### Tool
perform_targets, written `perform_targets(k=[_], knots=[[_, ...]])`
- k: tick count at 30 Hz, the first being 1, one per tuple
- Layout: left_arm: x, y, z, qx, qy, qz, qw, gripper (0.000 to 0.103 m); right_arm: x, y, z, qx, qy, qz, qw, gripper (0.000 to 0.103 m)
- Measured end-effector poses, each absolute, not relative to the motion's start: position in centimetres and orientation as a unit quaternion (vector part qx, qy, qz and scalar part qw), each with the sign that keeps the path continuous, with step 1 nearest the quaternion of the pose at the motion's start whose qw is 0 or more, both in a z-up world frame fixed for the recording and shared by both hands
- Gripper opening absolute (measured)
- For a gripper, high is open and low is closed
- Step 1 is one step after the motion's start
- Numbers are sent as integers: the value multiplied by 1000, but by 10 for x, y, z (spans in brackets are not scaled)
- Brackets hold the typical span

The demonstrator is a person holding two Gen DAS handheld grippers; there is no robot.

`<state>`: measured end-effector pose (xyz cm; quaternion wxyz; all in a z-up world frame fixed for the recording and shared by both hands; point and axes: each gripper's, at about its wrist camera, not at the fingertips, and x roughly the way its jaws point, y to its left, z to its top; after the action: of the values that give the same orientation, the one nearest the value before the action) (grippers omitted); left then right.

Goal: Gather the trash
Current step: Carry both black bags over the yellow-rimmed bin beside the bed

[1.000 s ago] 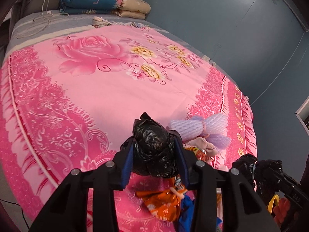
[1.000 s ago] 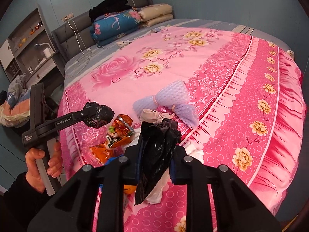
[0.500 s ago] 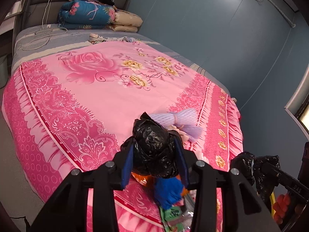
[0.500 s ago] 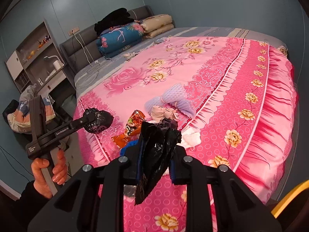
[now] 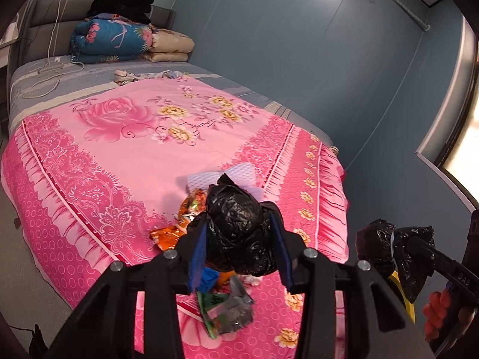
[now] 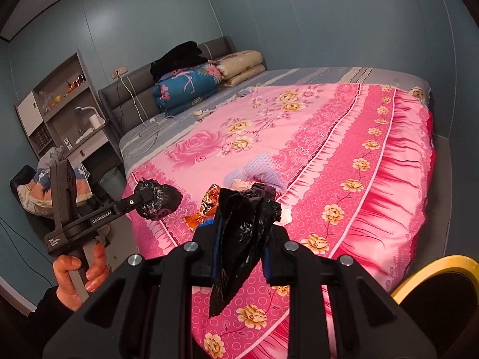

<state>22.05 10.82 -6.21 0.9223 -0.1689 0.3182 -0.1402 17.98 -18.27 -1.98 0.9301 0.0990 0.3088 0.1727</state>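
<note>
Left wrist view: the left gripper [image 5: 239, 240] is clenched on a crumpled black bag [image 5: 239, 230], above the near corner of the pink bed [image 5: 119, 149], over snack wrappers [image 5: 191, 209] lying there.

Right wrist view: the right gripper [image 6: 241, 248] grasps another black bag [image 6: 242, 233] before the bed; a yellow bin [image 6: 431, 272] stands beside the bed.

The left wrist camera looked along its own fingers from beyond the bed's [image 5: 125, 149] foot corner, toward the headboard [image 5: 39, 21]. The right wrist camera sat further right, facing the same headboard and the shelf unit [image 6: 57, 101]. Both were raised, near the wrapper pile [image 5: 191, 209], and shared the pink bedspread [image 6: 269, 137].
</note>
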Motion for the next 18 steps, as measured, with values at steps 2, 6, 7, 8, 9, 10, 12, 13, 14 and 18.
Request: perform_targets(k=[2,6,7,8,9,10,12,13,14,18], knots=[[215,102,-57,-171,315,-147,922,38,172,-190,-15,102,302,169,932,21],[206,85,-46,-163,309,-161,923,38,159,-204,-5,107,289,163,937,21],[204,81,-44,-160,308,-164,923,38,155,-209,-1,109,285,161,939,21],[202,76,-41,-158,307,-168,923,38,151,-212,1,110,281,158,940,21],[201,72,-39,-156,308,-171,923,38,146,-218,5,112,275,154,942,21],[200,68,-38,-155,308,-174,922,38,144,-221,7,113,272,152,943,21],[196,58,-34,-151,307,-184,921,38,137,-228,13,116,262,147,947,21],[194,54,-33,-148,307,-187,921,38,132,-233,17,116,256,142,949,21],[193,49,-31,-144,307,-189,922,38,129,-236,20,117,251,137,951,21],[186,26,-26,-135,311,-206,918,38,118,-259,31,125,237,114,957,21]])
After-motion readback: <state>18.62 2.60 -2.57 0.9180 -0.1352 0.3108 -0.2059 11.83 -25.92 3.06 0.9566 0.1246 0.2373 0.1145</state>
